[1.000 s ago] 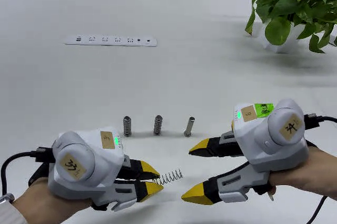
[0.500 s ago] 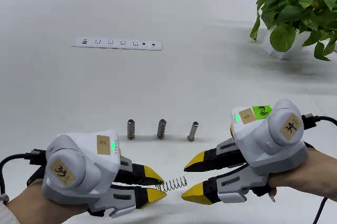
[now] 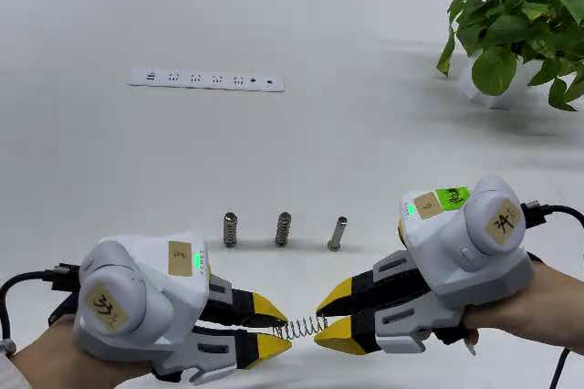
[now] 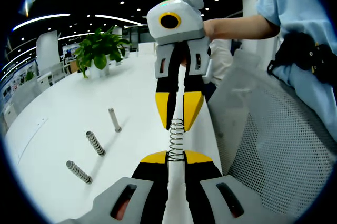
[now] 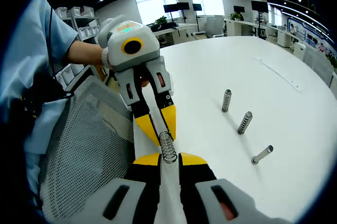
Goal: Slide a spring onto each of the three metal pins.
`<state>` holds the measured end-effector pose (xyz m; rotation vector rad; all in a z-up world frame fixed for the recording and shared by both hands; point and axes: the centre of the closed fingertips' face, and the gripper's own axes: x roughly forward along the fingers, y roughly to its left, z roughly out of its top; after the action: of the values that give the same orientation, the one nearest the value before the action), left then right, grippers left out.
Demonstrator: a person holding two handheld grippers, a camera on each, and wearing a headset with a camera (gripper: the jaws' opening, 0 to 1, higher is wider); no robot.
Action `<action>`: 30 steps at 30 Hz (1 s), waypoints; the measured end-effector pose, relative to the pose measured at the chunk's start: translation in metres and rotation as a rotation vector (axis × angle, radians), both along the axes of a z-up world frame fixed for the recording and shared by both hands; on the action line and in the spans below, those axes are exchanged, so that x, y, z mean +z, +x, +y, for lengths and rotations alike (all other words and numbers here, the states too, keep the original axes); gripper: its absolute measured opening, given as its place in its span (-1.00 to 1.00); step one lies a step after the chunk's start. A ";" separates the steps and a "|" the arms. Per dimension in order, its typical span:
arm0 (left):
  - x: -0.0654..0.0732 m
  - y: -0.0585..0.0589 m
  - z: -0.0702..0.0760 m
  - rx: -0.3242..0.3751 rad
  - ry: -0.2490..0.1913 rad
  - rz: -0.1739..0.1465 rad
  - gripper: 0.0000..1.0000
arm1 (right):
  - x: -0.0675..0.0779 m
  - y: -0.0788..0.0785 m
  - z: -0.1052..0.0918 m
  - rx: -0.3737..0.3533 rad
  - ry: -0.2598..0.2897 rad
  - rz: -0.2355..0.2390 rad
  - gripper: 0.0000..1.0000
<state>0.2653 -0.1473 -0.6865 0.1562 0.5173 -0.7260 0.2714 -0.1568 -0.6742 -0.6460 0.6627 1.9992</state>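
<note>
A small loose spring [image 3: 302,326] hangs level between my two grippers, just above the white table [image 3: 137,170] near its front edge. My left gripper [image 3: 285,329] is shut on the spring's left end and my right gripper [image 3: 321,325] is shut on its right end. In the left gripper view the spring [image 4: 176,140] runs from my own jaws up to the right gripper [image 4: 177,124]. Behind the grippers three pins stand in a row. The left pin [image 3: 230,229] and the middle pin [image 3: 284,228] each wear a spring, and the right pin [image 3: 338,233] is bare.
A white power strip [image 3: 208,81] lies far back on the table. A potted plant [image 3: 520,15] stands at the back right. A grey mesh chair [image 4: 274,129] and the person's blue sleeve sit at the table's near edge.
My right gripper's jaws, wide open a second ago, have moved left and shut on the spring's free end. The left gripper keeps hold of the spring's other end.
</note>
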 end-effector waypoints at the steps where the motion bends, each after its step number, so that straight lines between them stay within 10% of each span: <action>1: 0.000 0.000 0.000 0.000 -0.001 0.001 -0.81 | 0.000 0.000 0.000 0.001 0.000 0.002 -0.74; 30: -0.004 0.007 -0.011 0.015 -0.021 0.039 -0.82 | 0.016 -0.009 0.007 0.107 -0.013 -0.152 -0.77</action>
<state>0.2718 -0.1581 -0.6904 0.1193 0.5470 -0.7210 0.2626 -0.1497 -0.6578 -0.8474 0.5608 2.0209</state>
